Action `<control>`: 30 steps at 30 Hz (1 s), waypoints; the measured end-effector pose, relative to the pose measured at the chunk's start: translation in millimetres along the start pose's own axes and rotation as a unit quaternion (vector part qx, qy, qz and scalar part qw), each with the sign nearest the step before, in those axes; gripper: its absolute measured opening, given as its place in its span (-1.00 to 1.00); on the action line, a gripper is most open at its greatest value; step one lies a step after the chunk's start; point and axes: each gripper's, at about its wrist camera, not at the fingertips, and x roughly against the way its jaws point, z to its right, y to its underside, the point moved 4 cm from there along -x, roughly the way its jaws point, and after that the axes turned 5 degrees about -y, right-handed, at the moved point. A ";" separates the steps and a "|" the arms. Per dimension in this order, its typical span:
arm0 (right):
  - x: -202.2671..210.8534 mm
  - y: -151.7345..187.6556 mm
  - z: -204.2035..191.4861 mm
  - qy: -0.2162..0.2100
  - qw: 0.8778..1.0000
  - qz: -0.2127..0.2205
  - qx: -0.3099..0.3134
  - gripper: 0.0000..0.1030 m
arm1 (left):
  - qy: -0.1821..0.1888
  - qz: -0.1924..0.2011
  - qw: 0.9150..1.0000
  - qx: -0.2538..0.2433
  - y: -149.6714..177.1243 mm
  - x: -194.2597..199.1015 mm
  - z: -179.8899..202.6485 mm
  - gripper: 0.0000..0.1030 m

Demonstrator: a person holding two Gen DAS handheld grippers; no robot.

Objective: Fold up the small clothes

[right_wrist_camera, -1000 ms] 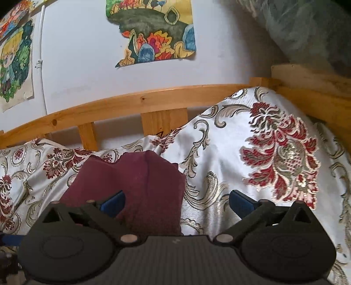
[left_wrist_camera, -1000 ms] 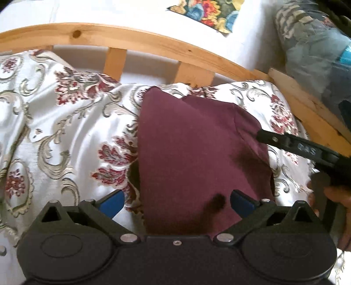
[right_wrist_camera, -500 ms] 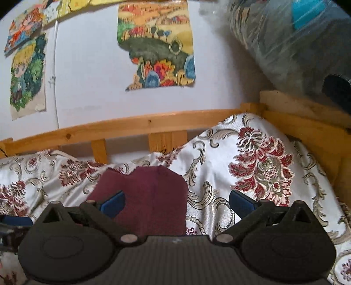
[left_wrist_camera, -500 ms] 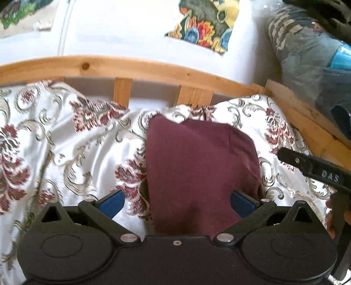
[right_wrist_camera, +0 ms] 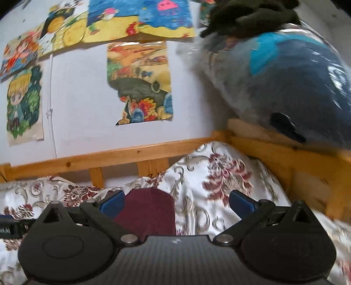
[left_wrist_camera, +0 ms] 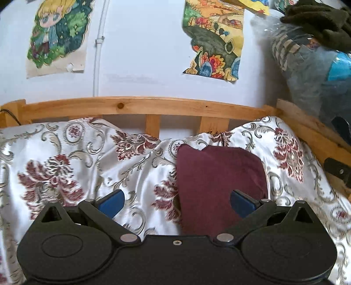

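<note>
A small maroon garment [left_wrist_camera: 217, 177] lies folded flat on the floral bedspread [left_wrist_camera: 72, 166], near the wooden headboard. It also shows in the right wrist view [right_wrist_camera: 149, 210]. My left gripper [left_wrist_camera: 176, 202] is open and empty, raised above the near edge of the garment, its right pad over the cloth. My right gripper [right_wrist_camera: 175, 202] is open and empty, raised to the right of the garment. A part of the right gripper shows at the right edge of the left wrist view [left_wrist_camera: 337, 170].
A wooden bed rail [left_wrist_camera: 131, 107] runs behind the bedspread and along the right side [right_wrist_camera: 285, 151]. A plastic-wrapped bundle [right_wrist_camera: 285, 83] with a dark cloth [right_wrist_camera: 252, 15] on top sits on the right rail. Drawings [left_wrist_camera: 215, 39] hang on the white wall.
Both grippers have pulled back and up from the garment, so it looks smaller and more wall shows. The right gripper has moved away from the cloth's right edge.
</note>
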 end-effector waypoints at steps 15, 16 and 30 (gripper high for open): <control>87.6 20.4 -4.9 0.003 0.999 -0.037 -0.003 1.00 | 0.031 -0.010 0.999 -0.031 28.6 79.4 -10.0 0.99; 88.9 24.1 -8.3 -0.003 0.999 -0.048 0.002 1.00 | 0.033 -0.010 0.999 -0.028 32.0 81.4 -11.4 0.99; 93.5 76.1 -12.1 0.027 0.996 -0.089 0.013 1.00 | 0.044 -0.030 0.999 -0.006 77.5 62.4 -28.2 0.99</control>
